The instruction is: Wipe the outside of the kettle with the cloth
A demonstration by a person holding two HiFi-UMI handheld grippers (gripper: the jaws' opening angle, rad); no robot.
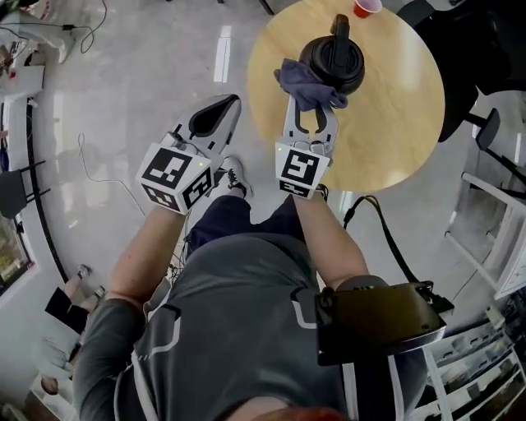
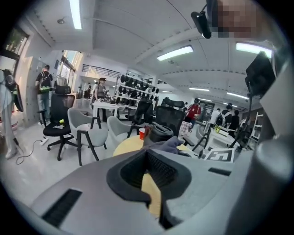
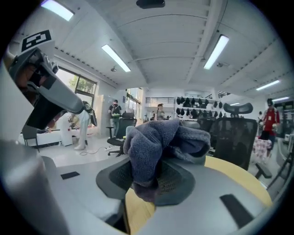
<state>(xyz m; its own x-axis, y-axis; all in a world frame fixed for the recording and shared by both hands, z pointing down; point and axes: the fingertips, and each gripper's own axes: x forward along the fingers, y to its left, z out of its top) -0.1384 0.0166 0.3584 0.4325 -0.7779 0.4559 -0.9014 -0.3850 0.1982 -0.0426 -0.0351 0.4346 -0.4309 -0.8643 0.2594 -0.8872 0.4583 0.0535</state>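
A black kettle (image 1: 333,62) stands on a round wooden table (image 1: 394,123). Against its near left side rests a bunched grey-blue cloth (image 1: 300,82), with my right gripper (image 1: 311,107) shut on it. In the right gripper view the cloth (image 3: 158,147) bulges up from between the jaws and hides most of the kettle. My left gripper (image 1: 215,119) hangs over the floor, left of the table, jaws together with nothing in them. From the left gripper view I see the kettle (image 2: 158,133) and cloth (image 2: 172,144) beyond my left gripper (image 2: 151,170).
A red cup (image 1: 367,6) stands at the table's far edge. A black office chair (image 1: 485,49) is at the table's right, white shelving (image 1: 493,247) to the near right. A cable (image 1: 90,164) lies on the floor at left. Chairs and people fill the room behind.
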